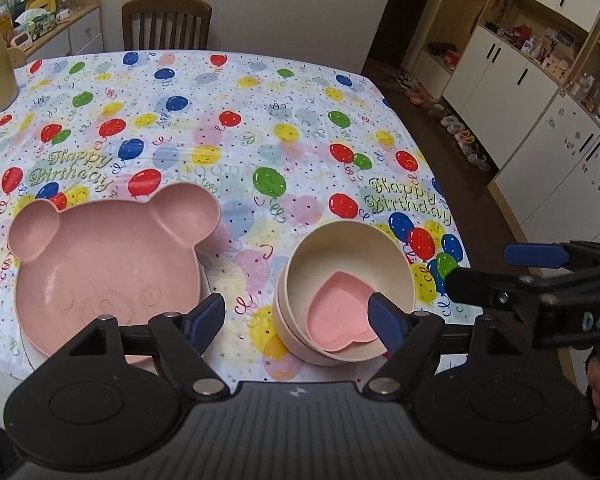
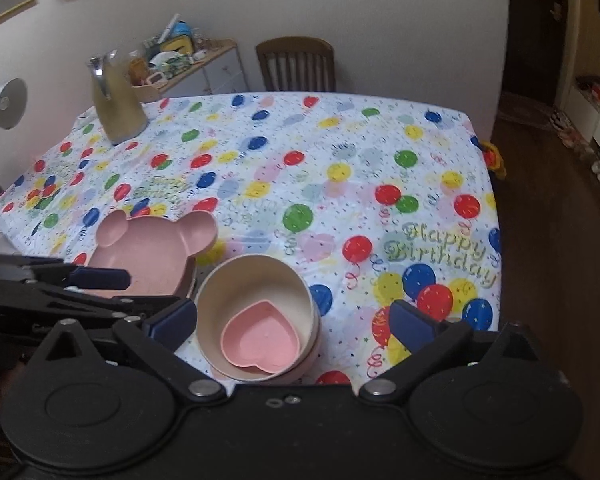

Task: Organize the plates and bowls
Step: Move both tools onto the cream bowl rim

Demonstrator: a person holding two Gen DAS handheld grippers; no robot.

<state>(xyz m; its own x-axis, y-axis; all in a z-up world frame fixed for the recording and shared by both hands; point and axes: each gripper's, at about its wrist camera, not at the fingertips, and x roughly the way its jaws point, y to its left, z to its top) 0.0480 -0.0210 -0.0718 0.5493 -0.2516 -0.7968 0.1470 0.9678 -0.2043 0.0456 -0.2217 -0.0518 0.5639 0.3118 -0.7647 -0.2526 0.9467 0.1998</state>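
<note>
Your left gripper sits lowest in the left wrist view, its blue pads spread wide and pinching nothing; one pad hangs over the near edge of the bear-shaped pink plate, the other over the rim of the cream bowl. Your right gripper is likewise spread and empty, one pad on either side of that same cream bowl; it nests tilted in a second bowl beneath it, and a pink heart-shaped dish lies inside it, leaning toward the near wall. Just to the left of the bowls, apart from them, the bear plate rests on another dish whose edge peeks out under it; all of this stands near the front edge of the table, on the balloon tablecloth. At the far left corner a gold kettle stands upright; a wooden chair sits behind the far edge.
</note>
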